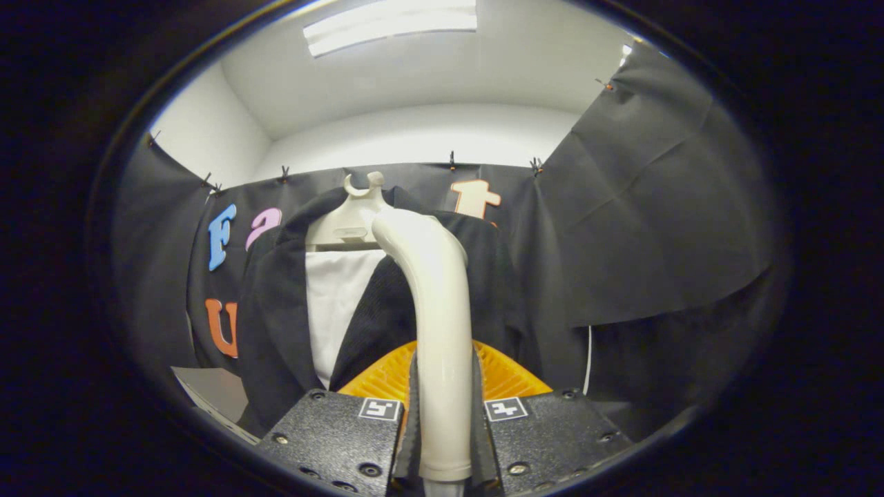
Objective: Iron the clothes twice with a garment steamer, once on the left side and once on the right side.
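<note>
The gripper point(443, 414) is clenched on the handle of the steamer point(436, 310), both fingers pressing its sides. The steamer rises upright between the fingers, its curved head reaching the upper front of the jacket point(276, 304), just right of the collar opening. The dark jacket hangs on a pale hanger point(352, 217) against the booth wall, over a white shirt point(338, 304) showing in the open front. Whether the head touches the fabric cannot be told.
</note>
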`<state>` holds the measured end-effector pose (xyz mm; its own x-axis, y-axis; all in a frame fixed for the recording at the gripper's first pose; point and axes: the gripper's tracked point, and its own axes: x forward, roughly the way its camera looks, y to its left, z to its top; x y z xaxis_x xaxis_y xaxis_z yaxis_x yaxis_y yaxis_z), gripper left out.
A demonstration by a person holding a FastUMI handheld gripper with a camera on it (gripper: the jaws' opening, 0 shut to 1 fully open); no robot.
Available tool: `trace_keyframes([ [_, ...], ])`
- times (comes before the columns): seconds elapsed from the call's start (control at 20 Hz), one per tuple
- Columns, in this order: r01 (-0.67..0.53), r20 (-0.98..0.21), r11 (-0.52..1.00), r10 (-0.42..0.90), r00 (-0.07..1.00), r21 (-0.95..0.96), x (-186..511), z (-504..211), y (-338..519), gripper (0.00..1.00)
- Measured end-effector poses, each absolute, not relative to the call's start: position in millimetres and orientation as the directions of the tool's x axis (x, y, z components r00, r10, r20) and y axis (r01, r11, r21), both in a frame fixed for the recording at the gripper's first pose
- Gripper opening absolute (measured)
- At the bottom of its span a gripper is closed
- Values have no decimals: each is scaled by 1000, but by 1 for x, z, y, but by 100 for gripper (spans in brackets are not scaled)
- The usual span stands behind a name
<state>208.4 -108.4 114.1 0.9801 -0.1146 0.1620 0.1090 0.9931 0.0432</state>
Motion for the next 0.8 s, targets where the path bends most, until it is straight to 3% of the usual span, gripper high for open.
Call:
trace_keyframes([
  [0.8,209,45,978,-209,977,3,179,59,-100,31],
])
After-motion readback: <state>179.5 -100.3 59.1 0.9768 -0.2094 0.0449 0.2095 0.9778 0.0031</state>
